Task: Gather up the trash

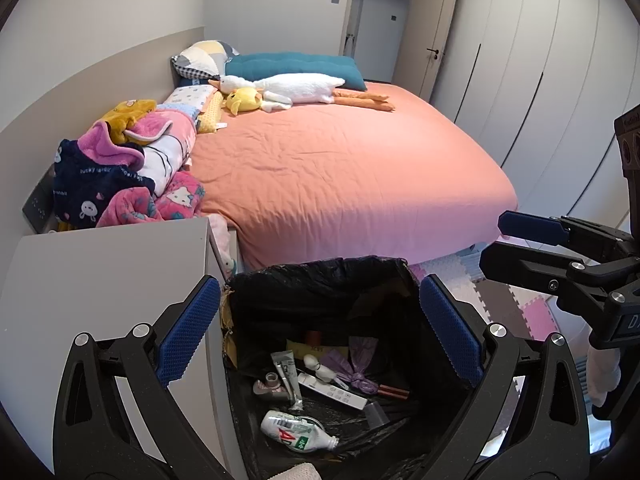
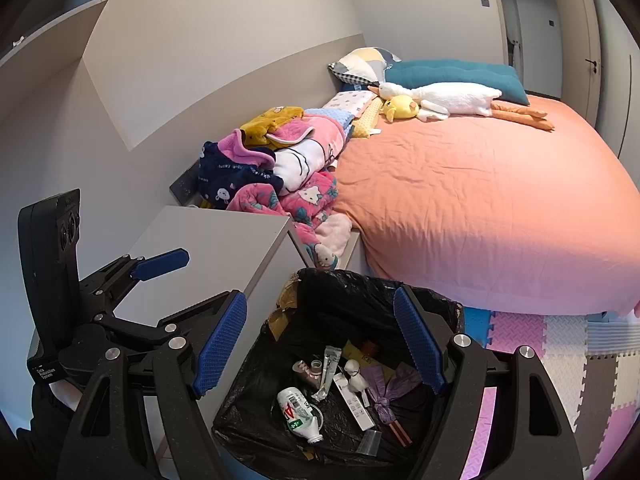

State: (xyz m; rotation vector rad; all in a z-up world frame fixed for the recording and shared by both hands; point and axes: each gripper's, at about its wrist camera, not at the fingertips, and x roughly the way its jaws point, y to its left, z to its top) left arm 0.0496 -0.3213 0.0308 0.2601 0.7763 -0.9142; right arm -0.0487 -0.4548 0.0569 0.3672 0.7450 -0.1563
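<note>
A trash bin lined with a black bag (image 1: pixel 320 280) (image 2: pixel 352 292) stands on the floor by the bed's foot. Inside lie a crushed white bottle (image 1: pixel 296 432) (image 2: pixel 298 412), a silver tube (image 1: pixel 288 376), a white strip box (image 1: pixel 332 390) (image 2: pixel 354 402), a knotted purple bag (image 1: pixel 360 376) (image 2: pixel 384 396) and other scraps. My left gripper (image 1: pixel 320 332) is open and empty above the bin. My right gripper (image 2: pixel 320 344) is open and empty above the bin too. Each shows in the other's view, the right gripper (image 1: pixel 504 244) at the right and the left gripper (image 2: pixel 200 276) at the left.
A grey bedside cabinet (image 1: pixel 108 276) (image 2: pixel 212 240) stands left of the bin. The bed with an orange sheet (image 1: pixel 340 168) (image 2: pixel 480 200) holds piled blankets (image 1: pixel 128 176), plush toys (image 1: pixel 280 92) and pillows. Foam floor tiles (image 2: pixel 560 352) lie to the right. Wardrobe doors (image 1: pixel 540 60) line the right wall.
</note>
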